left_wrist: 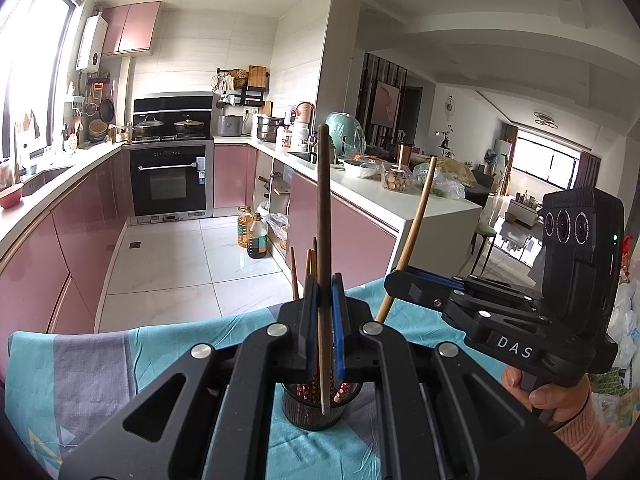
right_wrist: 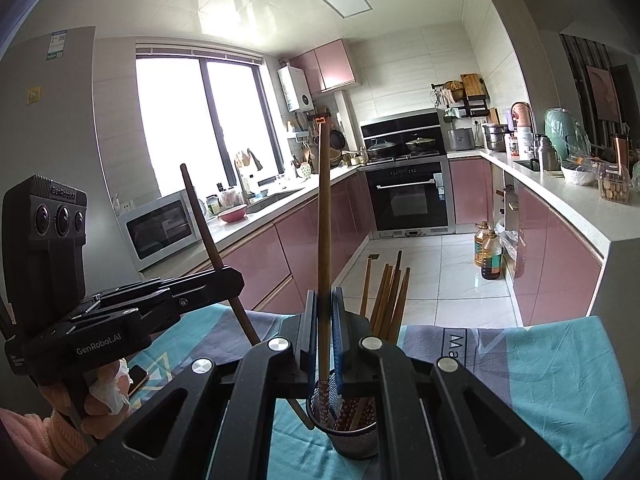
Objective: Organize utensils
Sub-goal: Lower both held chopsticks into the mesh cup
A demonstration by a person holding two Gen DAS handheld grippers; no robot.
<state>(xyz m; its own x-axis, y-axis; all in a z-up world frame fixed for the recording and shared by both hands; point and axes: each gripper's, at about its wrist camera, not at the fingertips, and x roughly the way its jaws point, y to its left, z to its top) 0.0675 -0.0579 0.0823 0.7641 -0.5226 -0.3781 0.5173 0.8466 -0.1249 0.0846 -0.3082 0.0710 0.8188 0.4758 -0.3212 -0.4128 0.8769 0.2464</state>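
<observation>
chopsticks upright in both clamped grippers — left gripper (left_wrist: 324,312) pinches a dark chopstick (left_wrist: 323,200), right gripper (right_wrist: 324,316) a lighter chopstick (right_wrist: 324,216); lower each straight into the holder (right_wrist: 354,436) beneath the fingertips — release once seated.

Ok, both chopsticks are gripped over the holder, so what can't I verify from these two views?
- Left wrist view: dark chopstick tip and holder rim, blocked by left gripper.
- Right wrist view: light chopstick lower end, hidden behind right gripper.
- Holder base, cut off by gripper body.
- Count of chopsticks in holder: they overlap.
</observation>
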